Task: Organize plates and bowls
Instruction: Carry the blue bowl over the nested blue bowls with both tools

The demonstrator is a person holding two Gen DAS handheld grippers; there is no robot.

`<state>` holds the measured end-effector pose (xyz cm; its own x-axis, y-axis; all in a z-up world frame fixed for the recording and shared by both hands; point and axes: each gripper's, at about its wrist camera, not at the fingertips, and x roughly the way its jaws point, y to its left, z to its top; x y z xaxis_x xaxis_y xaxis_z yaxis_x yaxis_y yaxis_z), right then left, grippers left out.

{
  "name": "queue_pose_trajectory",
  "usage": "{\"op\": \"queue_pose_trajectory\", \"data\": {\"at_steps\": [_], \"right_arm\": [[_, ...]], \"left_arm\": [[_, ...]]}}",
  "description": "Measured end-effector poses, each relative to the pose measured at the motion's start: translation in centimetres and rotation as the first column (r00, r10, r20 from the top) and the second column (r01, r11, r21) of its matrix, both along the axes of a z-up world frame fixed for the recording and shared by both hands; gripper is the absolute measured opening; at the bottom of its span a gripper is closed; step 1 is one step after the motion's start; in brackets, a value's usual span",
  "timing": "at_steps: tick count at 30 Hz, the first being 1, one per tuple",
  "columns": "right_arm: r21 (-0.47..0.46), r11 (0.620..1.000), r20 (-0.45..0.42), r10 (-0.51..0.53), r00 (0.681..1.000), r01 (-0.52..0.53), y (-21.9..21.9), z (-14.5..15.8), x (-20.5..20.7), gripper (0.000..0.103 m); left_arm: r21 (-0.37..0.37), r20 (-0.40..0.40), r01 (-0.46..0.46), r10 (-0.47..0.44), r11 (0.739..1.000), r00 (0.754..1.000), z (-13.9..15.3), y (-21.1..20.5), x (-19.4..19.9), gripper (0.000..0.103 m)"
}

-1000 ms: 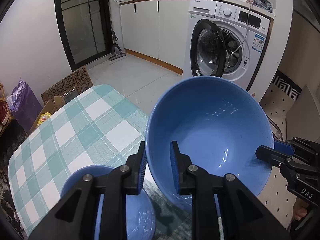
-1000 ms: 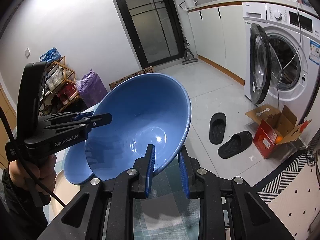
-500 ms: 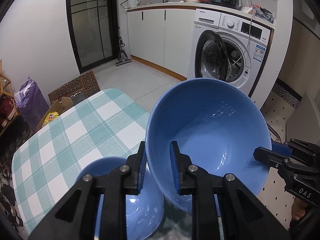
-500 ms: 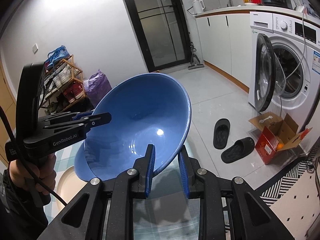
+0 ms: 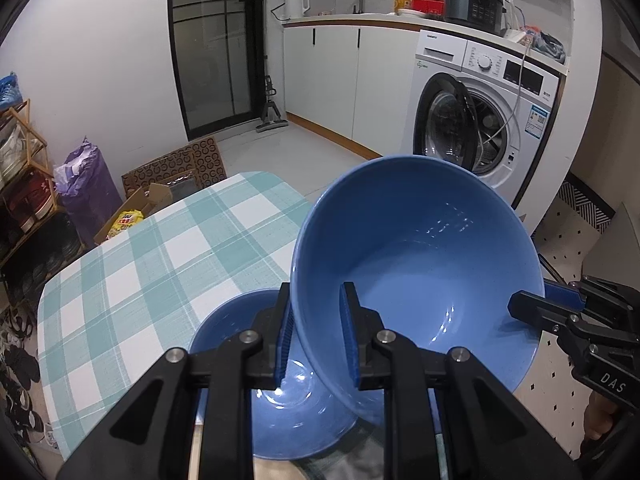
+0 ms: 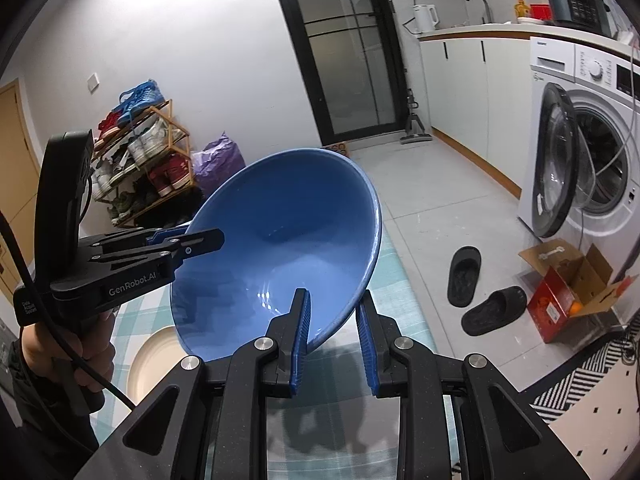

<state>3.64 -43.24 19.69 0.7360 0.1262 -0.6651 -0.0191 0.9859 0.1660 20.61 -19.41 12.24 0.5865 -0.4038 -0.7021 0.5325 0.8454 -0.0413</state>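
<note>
Bowl: large blue bowl (image 5: pixel 416 280) tilted aloft; glazed, stiff, slippery, breakable
Hold: left tongs (image 5: pixel 316 336) and right tongs (image 6: pixel 334 330) clamped on opposite rims
Below: smaller blue bowl (image 5: pixel 248 380) on checked surface (image 5: pixel 132 276)

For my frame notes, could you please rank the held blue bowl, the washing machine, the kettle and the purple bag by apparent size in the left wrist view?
1. Held blue bowl, nearest the camera.
2. Washing machine.
3. Purple bag.
4. Kettle.
</note>
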Motion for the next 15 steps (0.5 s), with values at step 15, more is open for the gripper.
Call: {"op": "queue_pose_trajectory", "data": {"at_steps": [15], "right_arm": [[0.002, 0.995, -0.021, 0.101, 0.995, -0.101, 4.7, -1.2, 2.3, 0.023]], "left_arm": [[-0.006, -0.002, -0.102, 0.102, 0.995, 0.995, -0.6, 5.2, -0.2, 0.02]]}}
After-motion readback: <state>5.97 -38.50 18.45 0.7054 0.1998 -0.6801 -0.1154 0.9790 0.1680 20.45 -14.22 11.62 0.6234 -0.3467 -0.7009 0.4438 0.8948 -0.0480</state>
